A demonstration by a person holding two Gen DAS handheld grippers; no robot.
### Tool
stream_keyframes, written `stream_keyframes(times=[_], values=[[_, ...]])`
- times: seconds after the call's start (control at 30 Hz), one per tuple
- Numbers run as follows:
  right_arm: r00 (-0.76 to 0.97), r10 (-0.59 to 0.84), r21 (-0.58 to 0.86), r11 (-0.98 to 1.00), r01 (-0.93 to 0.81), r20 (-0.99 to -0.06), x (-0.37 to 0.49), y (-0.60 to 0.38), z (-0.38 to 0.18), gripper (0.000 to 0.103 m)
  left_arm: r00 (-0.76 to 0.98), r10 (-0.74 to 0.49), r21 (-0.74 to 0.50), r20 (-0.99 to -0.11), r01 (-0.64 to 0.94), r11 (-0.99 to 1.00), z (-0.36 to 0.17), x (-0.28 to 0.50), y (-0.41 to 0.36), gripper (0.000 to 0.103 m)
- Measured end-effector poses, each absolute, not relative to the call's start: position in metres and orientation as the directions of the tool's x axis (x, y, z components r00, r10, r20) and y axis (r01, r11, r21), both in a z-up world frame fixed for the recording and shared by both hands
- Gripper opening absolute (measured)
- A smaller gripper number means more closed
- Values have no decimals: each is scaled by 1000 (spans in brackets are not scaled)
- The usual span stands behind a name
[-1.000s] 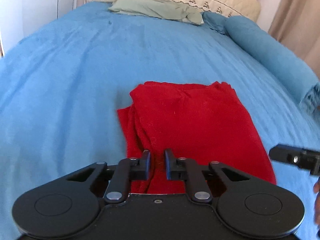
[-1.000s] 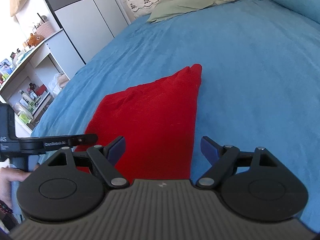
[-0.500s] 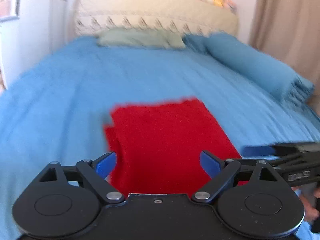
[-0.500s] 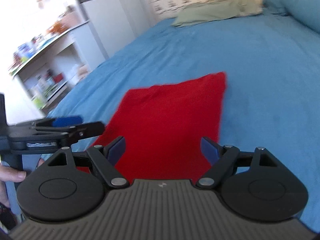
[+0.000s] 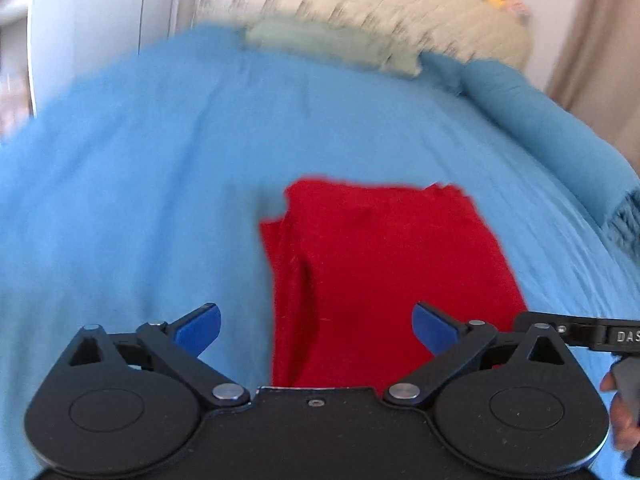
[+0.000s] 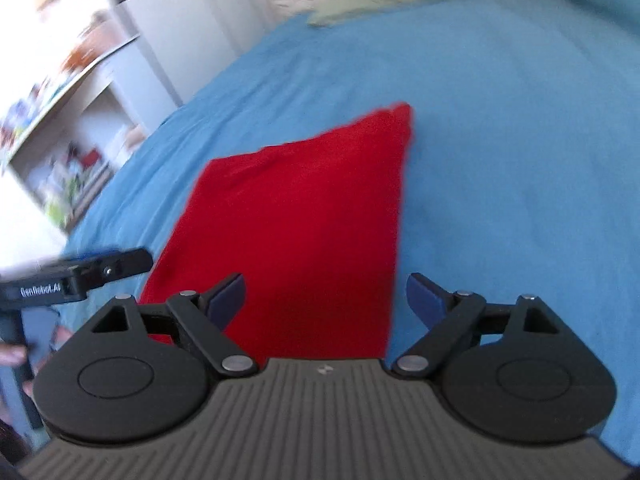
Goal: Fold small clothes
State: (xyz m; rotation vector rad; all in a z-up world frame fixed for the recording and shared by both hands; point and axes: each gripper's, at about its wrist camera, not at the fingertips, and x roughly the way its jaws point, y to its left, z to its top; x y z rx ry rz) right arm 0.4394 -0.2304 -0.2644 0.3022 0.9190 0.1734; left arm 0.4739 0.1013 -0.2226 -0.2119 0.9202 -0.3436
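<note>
a red garment (image 5: 384, 264) lies folded flat on the blue bedspread (image 5: 160, 184), roughly a rectangle, with an extra flap of its cloth poking out along the left edge and a long crease running down that side. from the right wrist view the same red garment (image 6: 304, 216) tapers to a far corner that points toward the head of the bed, and the blue bedspread (image 6: 520, 152) spreads wide to its right.

the left tool (image 5: 316, 326) hangs just above the near edge of the garment with its blue-tipped fingers (image 5: 198, 326) spread wide apart, nothing between them. the right tool (image 6: 324, 296) also has its fingers (image 6: 426, 296) wide apart, over the near right part of the cloth, gripping nothing. each tool shows at the side of the other's view: the right tool (image 5: 580, 330) beside the garment's near right corner, the left tool (image 6: 76, 276) beside its near left edge.

at the head of the bed sits a pale green pillow (image 5: 332, 46) against a cream quilted headboard (image 5: 360, 4). a rolled blue blanket (image 5: 552, 136) lies along the right side. a white shelf unit (image 6: 60, 152) with blurred clutter stands beside the bed. both views are smeared with motion.
</note>
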Motion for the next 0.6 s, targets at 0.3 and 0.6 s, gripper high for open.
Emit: stream_keyframes(times=[0.3, 0.6], values=[[546, 414, 504, 863, 18, -728, 474, -249, -297, 83, 472, -529, -493, -706, 209, 845, -256, 501, 97, 66], [608, 330, 373, 926, -59, -722, 461, -223, -270, 39, 503, -483, -420, -717, 241, 875, -228, 490, 74, 26]])
